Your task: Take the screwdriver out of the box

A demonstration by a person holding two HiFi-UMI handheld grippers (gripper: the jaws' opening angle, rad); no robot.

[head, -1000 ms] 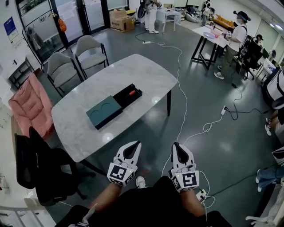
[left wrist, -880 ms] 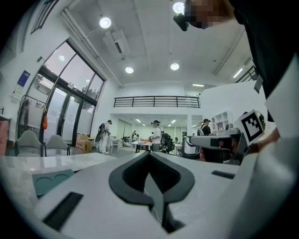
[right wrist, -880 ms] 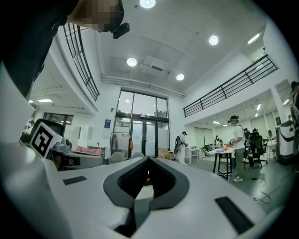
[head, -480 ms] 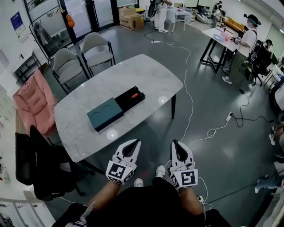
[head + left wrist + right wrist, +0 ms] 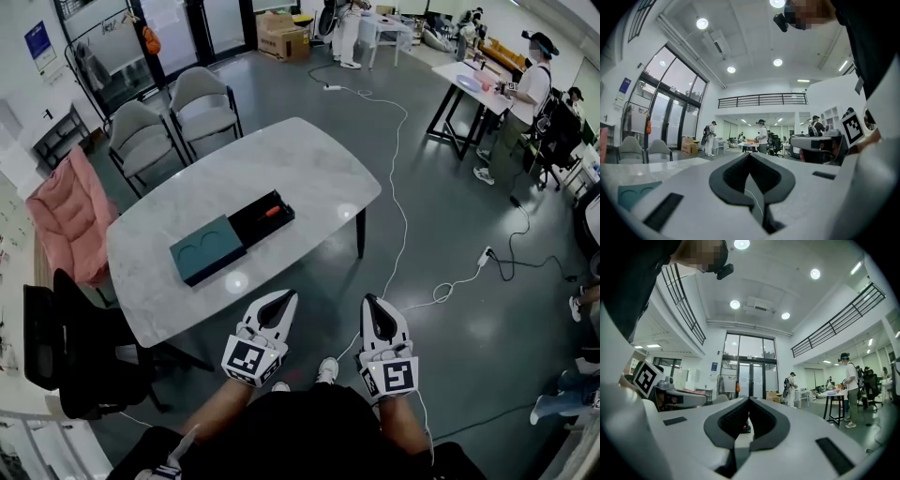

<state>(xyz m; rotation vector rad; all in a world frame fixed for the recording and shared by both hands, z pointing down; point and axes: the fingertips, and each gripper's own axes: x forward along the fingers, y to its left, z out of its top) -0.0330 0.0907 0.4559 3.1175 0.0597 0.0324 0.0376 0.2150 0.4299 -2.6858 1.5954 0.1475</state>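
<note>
A long box lies on the white marble table [image 5: 309,169]. Its teal lid [image 5: 206,248] is slid to the left, and the black tray [image 5: 246,223] stands uncovered. In the tray lies the screwdriver [image 5: 271,211] with its red-orange handle. Both grippers hang level over the floor, short of the table's near edge and well apart from the box. My left gripper [image 5: 284,298] is shut with nothing in it, its tips meeting in the left gripper view [image 5: 750,154]. My right gripper [image 5: 368,304] is also shut and empty [image 5: 749,400].
Two grey chairs [image 5: 173,108] stand behind the table, a pink seat [image 5: 61,211] at its left, and a black chair [image 5: 89,361] near its front left corner. White cables [image 5: 398,216] trail across the floor on the right. People stand at tables [image 5: 473,80] far right.
The person has stepped forward. Table and box now sit nearer and slightly lower left in the head view. Both grippers came forward with the person and stayed shut and side by side.
</note>
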